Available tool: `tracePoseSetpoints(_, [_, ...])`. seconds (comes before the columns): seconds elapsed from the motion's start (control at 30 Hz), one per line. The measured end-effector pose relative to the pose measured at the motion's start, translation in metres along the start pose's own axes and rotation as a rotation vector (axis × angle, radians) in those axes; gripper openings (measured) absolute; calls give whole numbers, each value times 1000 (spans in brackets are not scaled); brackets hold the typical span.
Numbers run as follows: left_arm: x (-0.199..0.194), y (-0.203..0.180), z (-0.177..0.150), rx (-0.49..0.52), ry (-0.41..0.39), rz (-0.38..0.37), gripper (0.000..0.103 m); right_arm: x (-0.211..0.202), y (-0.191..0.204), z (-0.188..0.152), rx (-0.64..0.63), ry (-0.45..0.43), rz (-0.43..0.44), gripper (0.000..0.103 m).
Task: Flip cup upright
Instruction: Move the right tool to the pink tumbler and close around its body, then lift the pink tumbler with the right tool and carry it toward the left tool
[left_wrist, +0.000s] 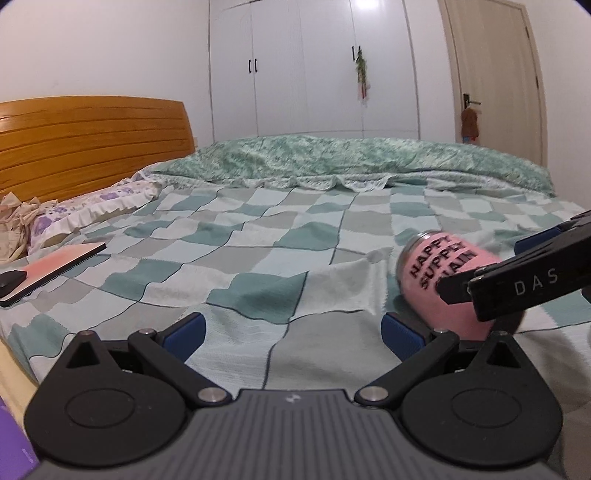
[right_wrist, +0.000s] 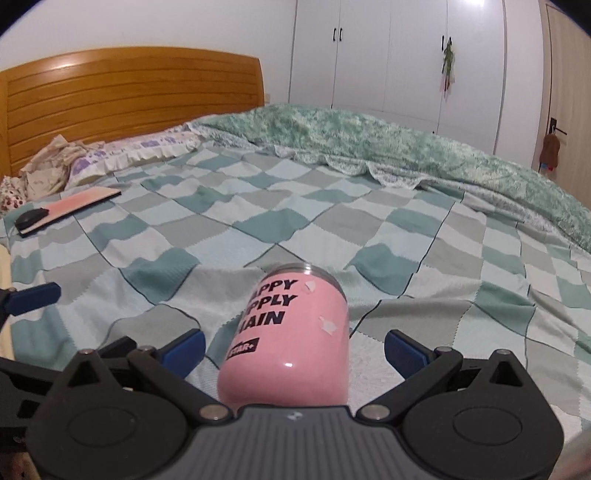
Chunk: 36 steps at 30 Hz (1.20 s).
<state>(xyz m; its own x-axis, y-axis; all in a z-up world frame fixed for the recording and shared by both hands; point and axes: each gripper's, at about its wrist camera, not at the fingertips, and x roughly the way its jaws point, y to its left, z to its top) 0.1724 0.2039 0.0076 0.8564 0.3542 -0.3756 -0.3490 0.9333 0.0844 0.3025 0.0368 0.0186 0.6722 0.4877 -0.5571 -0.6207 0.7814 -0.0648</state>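
Note:
A pink cup with black lettering lies on its side on the checkered bedspread, its metal rim pointing away from me. My right gripper is open, with the cup between its blue pads, not touching them. In the left wrist view the cup lies at the right, partly covered by the right gripper's black finger. My left gripper is open and empty, just left of the cup.
A flat pink-and-black book with a black mouse on it lies at the bed's left. Pillows and a wooden headboard are behind it. A rumpled green quilt lies along the far side.

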Motion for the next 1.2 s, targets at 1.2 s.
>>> tracePoseSetpoints(1.2, [-81,6,8,20,-58,-68,103,-73,9,-27,147,17,-7,86])
